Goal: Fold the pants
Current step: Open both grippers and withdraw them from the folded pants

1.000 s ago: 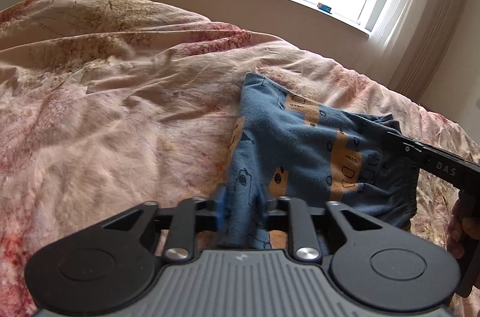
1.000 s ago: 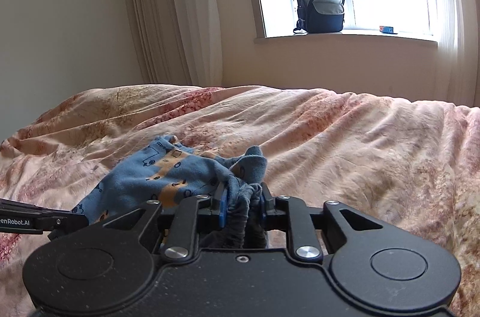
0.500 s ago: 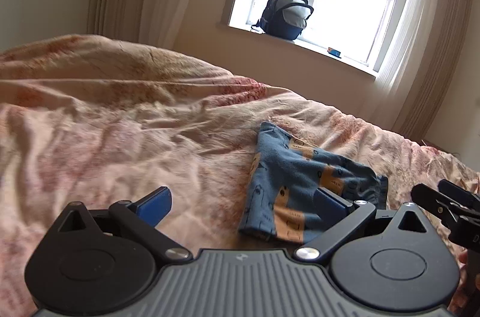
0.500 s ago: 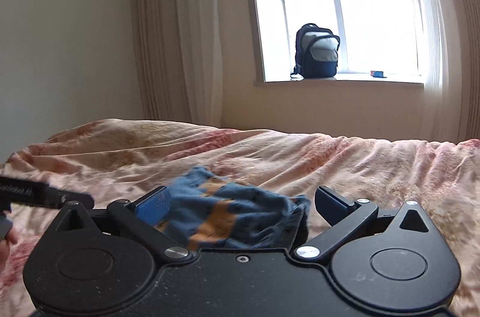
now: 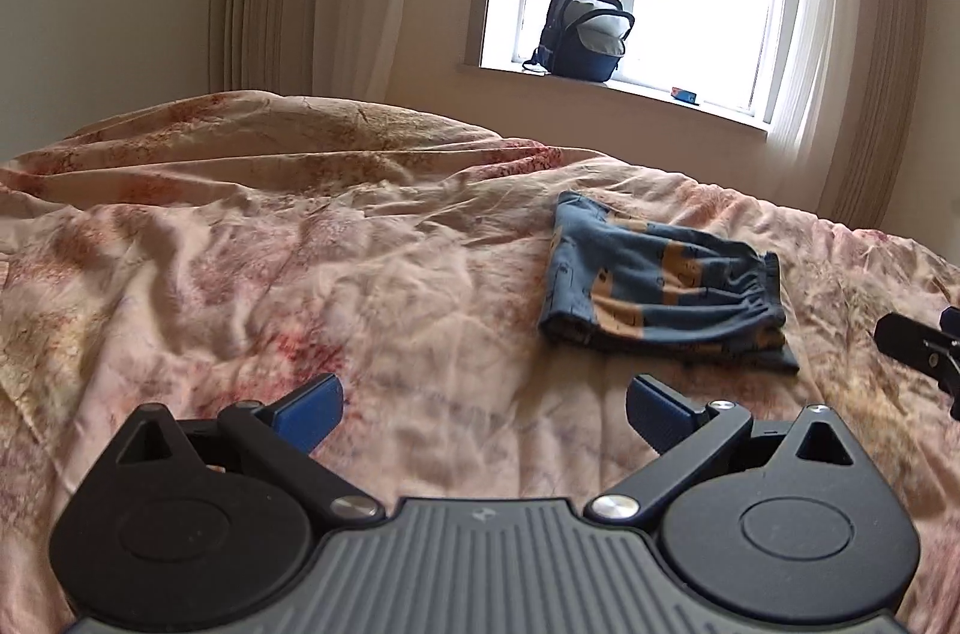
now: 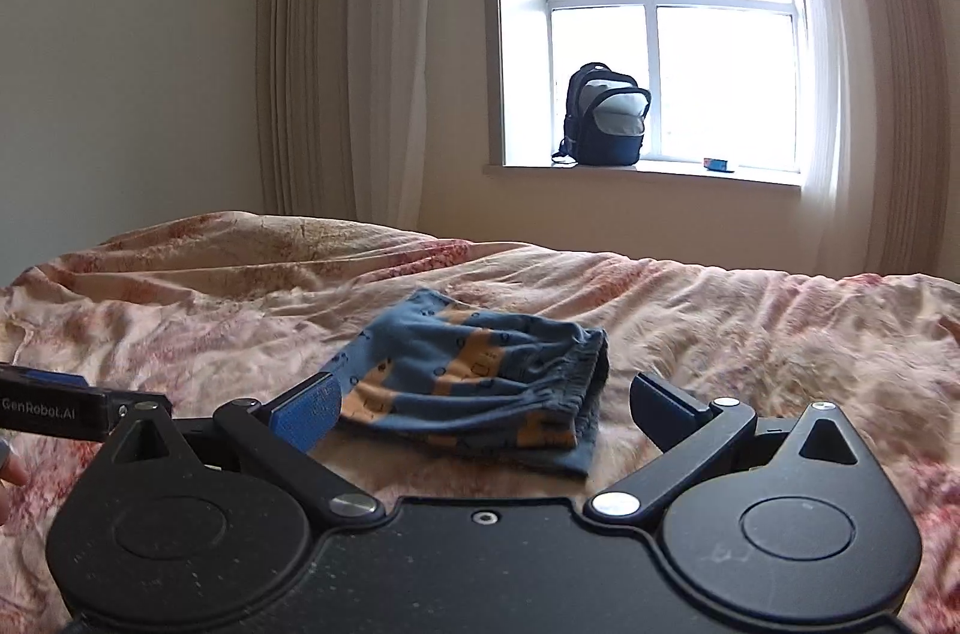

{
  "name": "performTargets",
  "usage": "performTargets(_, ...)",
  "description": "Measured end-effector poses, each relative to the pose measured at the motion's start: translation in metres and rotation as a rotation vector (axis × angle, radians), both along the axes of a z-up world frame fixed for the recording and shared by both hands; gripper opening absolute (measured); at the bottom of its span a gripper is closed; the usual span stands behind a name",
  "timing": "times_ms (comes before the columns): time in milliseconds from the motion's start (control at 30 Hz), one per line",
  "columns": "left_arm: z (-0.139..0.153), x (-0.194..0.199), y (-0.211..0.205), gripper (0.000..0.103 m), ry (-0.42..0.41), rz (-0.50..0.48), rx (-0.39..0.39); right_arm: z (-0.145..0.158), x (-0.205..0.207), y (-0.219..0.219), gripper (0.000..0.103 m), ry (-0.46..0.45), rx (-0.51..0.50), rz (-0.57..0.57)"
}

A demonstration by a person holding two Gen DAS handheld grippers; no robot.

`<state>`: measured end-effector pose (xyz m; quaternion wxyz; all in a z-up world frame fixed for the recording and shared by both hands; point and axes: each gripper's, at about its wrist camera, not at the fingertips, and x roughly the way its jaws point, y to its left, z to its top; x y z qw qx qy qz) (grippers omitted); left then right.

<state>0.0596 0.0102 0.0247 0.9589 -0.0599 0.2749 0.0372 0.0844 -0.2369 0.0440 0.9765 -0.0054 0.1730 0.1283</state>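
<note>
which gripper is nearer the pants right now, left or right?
Right. The right gripper sits open just short of the folded pants, lined up with them. The left gripper is open too, farther back and off to their left.

Folded blue pants [image 6: 474, 382] lie on the bedspread [image 6: 750, 322] just ahead of the right gripper [image 6: 480, 409], jaws spread wide.

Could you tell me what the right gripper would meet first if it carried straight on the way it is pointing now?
Probably the folded pants: they lie on the bedspread just ahead of the open right gripper, in line with its gap. Depth is unclear, so it might skim over them.
</note>
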Motion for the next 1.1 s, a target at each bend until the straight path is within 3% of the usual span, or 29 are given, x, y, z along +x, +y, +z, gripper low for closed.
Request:
performTargets(700,-0.027,0.001,0.000,0.103,0.062,-0.007,0.010,-0.025,-0.005,-0.003,0.102,0.070,0.006,-0.044)
performTargets(900,-0.027,0.000,-0.006,0.103,0.055,-0.006,0.066,-0.031,-0.004,-0.004,0.102,0.094,0.010,-0.041)
performTargets(1100,-0.028,0.001,-0.007,0.103,0.062,-0.020,0.060,-0.034,-0.003,-0.003,0.102,0.106,-0.002,-0.032)
